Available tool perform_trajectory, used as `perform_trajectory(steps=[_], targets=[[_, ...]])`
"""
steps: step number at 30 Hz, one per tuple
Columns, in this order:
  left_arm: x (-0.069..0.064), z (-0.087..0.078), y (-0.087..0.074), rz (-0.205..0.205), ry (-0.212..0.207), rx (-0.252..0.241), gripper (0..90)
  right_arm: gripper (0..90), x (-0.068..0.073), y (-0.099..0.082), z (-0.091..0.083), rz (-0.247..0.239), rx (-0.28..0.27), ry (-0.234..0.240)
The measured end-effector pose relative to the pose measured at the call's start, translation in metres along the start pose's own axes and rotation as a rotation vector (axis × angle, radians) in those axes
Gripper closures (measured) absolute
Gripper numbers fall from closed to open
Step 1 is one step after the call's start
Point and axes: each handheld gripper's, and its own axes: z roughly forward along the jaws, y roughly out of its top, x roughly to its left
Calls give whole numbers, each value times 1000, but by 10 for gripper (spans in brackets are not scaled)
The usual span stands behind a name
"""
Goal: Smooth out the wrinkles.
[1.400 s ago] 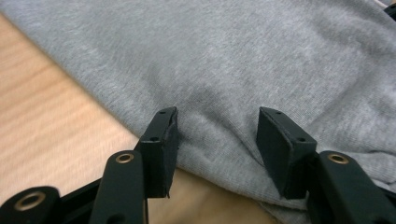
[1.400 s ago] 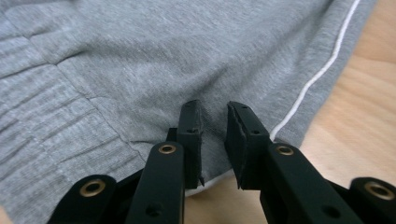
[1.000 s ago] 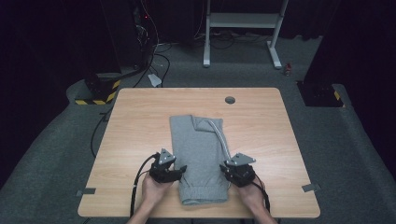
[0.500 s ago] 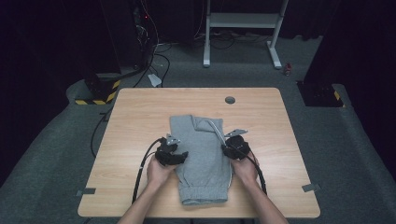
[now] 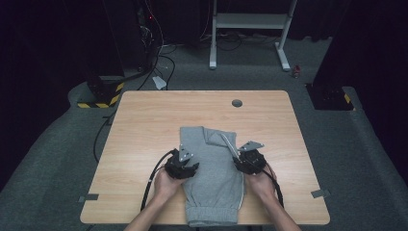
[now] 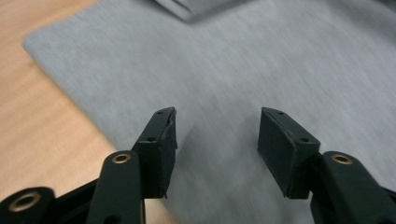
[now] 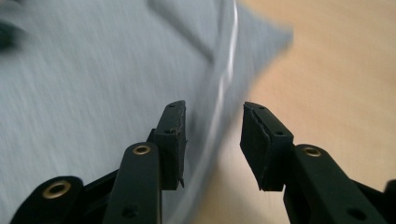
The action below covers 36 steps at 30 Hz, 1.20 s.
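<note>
Both hands have slid up from the near cuffs to the middle of the pants (image 5: 211, 173), which lie folded lengthwise on the counter (image 5: 144, 120), grey with a white side stripe. Left tool (image 5: 184, 166) has been closing and right tool (image 5: 246, 161) opening; both gape over the cloth edges, gripping nothing, probably placed for the next fold.

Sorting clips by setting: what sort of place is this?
Probably a lab or recording studio: a lone wooden table on grey carpet, dark surrounds, cables and a hazard-striped base behind it.
</note>
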Motion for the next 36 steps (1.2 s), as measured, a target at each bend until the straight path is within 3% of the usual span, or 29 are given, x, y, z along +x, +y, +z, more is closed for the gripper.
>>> perform_trajectory(steps=[3, 7, 10, 14, 16, 18, 20, 23, 25, 28, 29, 32, 34, 36], targets=[[10, 14, 9, -54, 6, 23, 434, 616, 1, 27, 16, -9, -22, 19], [19, 22, 9, -94, -2, 38, 401, 640, -6, 50, 46, 44, 20, 10], [20, 23, 5, -86, -4, 11, 385, 681, -12, 58, 62, 71, 47, -11], [20, 23, -2, -83, -6, -35, 381, 830, -16, 60, 77, 65, 94, -8], [20, 23, -3, -79, -1, -41, 382, 858, -19, 60, 76, 53, 87, -20], [20, 23, -3, -79, -1, -42, 383, 860, -22, 61, 67, 45, 43, -50], [20, 23, -3, -80, -2, -42, 383, 860, -28, 63, 55, 68, -12, -68], [19, 23, -3, -78, 1, -41, 384, 857, -38, 62, 45, 82, -47, -104], [19, 23, -2, -81, 5, -42, 384, 844, -45, 57, 49, 98, -8, -130], [19, 23, -2, -82, 4, -42, 384, 715, -55, 50, 63, 158, 88, -149], [19, 23, -2, -82, 3, -42, 384, 711, -56, 49, 63, 162, 82, -150], [19, 23, -2, -84, 4, -42, 384, 721, -48, 47, 53, 147, 17, -128], [19, 23, -2, -82, 4, -40, 384, 742, -37, 47, 44, 120, -19, -70], [20, 24, -1, -85, 3, -37, 387, 758, -25, 44, 44, 66, 11, -15]])
